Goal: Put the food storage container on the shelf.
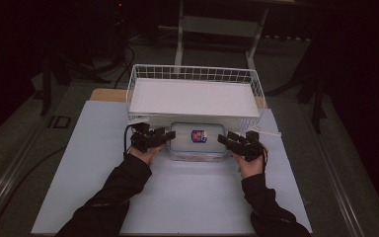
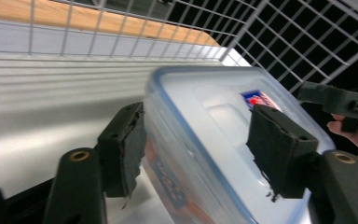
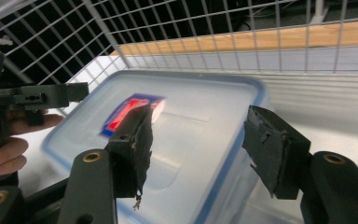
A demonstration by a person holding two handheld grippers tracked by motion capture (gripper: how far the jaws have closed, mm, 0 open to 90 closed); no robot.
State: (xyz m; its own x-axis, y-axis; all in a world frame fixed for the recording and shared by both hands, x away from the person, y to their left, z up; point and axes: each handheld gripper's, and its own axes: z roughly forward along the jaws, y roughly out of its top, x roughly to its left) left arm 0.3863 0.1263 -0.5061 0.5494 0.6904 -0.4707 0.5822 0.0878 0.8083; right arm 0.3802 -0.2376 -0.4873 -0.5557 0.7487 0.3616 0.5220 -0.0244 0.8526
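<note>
A clear plastic box (image 1: 198, 141) with a blue-rimmed lid and a red-and-blue label sits flat and closed on my counter (image 1: 177, 192), just before the wire basket (image 1: 195, 74), between my two grippers.

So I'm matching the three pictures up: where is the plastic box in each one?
High view: box at centre, just before the wire basket, between the two grippers.
Left gripper view: box centre-right, its end between the jaws.
Right gripper view: box at centre, its end between the jaws.
Shared landmark: the red-and-blue label on its lid.
</note>
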